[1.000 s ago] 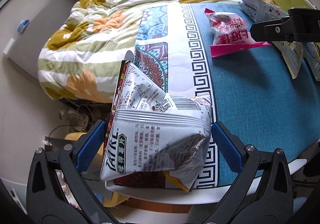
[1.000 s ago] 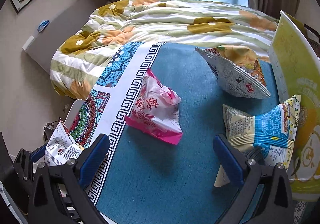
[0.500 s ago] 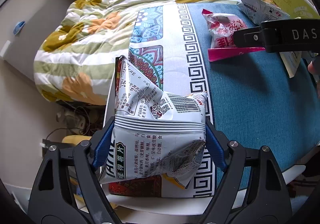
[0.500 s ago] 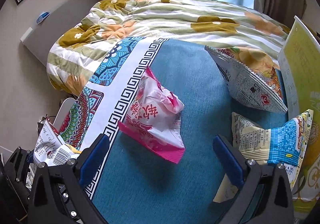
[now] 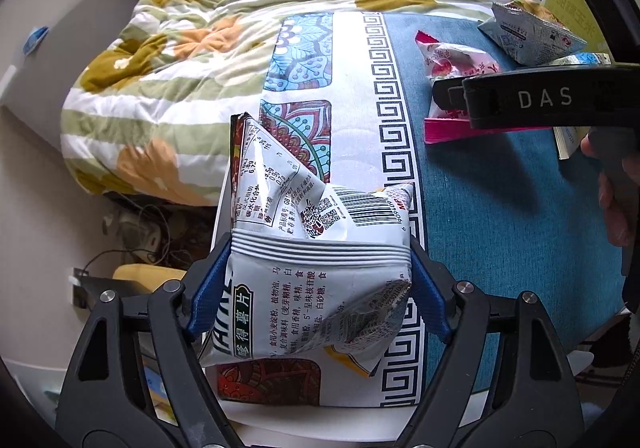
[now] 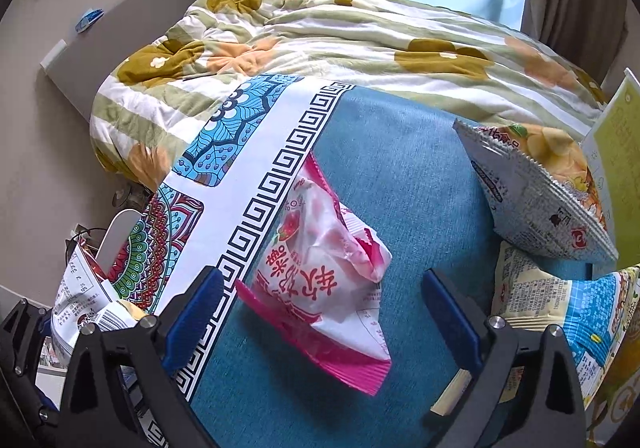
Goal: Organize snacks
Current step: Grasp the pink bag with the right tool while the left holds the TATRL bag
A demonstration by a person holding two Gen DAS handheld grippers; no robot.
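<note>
My left gripper (image 5: 320, 288) is shut on a grey-white chip bag (image 5: 316, 268) at the table's near left edge; the bag also shows in the right wrist view (image 6: 86, 308). My right gripper (image 6: 320, 312) is open, its blue pads on either side of a pink and white snack bag (image 6: 324, 280) lying on the blue cloth; the pads do not touch it. The pink bag also shows in the left wrist view (image 5: 452, 60), partly hidden by the right gripper's black body (image 5: 528, 100).
A grey chip bag (image 6: 536, 192) and a blue-and-cream snack bag (image 6: 560, 300) lie at the right, beside a yellow-green box (image 6: 620, 152). A patterned tablecloth (image 6: 400, 168) covers the table. A floral quilt (image 6: 340, 40) lies behind. Cables lie on the floor (image 5: 152, 232) to the left.
My left gripper has closed onto the chip bag. My right gripper has moved forward and down so the pink bag now sits between its open fingers.
</note>
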